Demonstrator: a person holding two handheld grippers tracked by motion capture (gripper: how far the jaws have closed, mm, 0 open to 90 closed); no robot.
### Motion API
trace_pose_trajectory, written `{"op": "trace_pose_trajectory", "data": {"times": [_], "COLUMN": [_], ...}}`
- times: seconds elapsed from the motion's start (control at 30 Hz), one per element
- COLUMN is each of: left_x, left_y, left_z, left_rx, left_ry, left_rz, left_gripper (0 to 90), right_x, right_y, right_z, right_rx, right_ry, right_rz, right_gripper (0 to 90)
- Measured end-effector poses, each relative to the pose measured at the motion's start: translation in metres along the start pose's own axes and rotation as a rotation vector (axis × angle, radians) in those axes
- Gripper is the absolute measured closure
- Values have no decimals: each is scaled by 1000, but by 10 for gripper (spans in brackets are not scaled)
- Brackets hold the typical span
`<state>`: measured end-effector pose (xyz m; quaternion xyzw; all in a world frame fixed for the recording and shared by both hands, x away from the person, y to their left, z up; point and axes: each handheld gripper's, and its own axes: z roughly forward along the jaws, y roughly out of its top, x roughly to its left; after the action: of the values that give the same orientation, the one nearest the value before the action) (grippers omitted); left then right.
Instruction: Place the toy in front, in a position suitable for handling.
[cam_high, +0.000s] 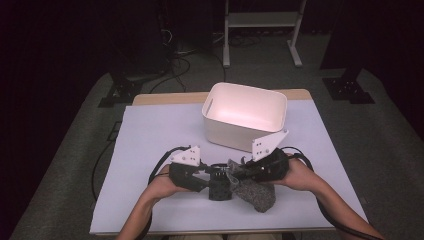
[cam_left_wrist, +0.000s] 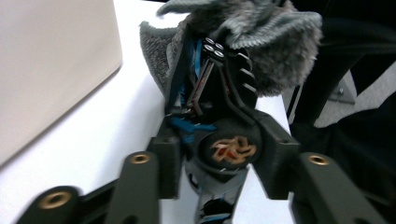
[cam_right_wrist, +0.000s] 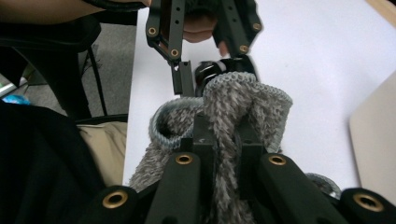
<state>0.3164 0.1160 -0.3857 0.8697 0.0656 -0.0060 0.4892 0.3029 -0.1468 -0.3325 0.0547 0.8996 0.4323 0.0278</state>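
Note:
A grey fuzzy sock (cam_high: 257, 194) lies at the table's front centre, its cuff end lifted. My right gripper (cam_high: 240, 175) comes in from the right and is shut on that cuff; in the right gripper view the sock (cam_right_wrist: 233, 107) is bunched between the pads of the right gripper (cam_right_wrist: 222, 140). From the left, my left gripper (cam_high: 212, 175) is shut on a black mechanical part (cam_high: 219, 186). In the left gripper view this black part (cam_left_wrist: 219, 93), with bare wires and a copper coil, sits between the jaws of the left gripper (cam_left_wrist: 222, 163), its far end tucked into the sock (cam_left_wrist: 275, 42).
A white plastic bin (cam_high: 230, 135) stands just behind the grippers at the centre of the white table sheet (cam_high: 150, 140); its wall (cam_left_wrist: 46, 70) is close by in the left gripper view. Dark floor, cables and stands surround the table.

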Motion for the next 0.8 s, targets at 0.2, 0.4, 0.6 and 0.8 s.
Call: {"op": "trace_pose_trajectory", "data": {"times": [0.2,0.4,0.6,0.8], "left_x": [-3,-6,-7,-6], "left_y": [-3,-2,-6,-5], "left_z": [1,1,-1,1], "left_rx": [6,10,-11,-11], "left_ry": [11,16,24,19], "left_rz": [34,56,47,52], "left_gripper": [592,593,594,593], "right_x": [1,4,2,-3], "right_y": [6,25,13,-11], "right_z": [-3,5,1,-6], "right_rx": [0,-7,27,58], "right_ry": [-8,-2,-23,-42], "right_rz": [-21,-59,-42,18], "right_gripper": [819,819,819,818]}}
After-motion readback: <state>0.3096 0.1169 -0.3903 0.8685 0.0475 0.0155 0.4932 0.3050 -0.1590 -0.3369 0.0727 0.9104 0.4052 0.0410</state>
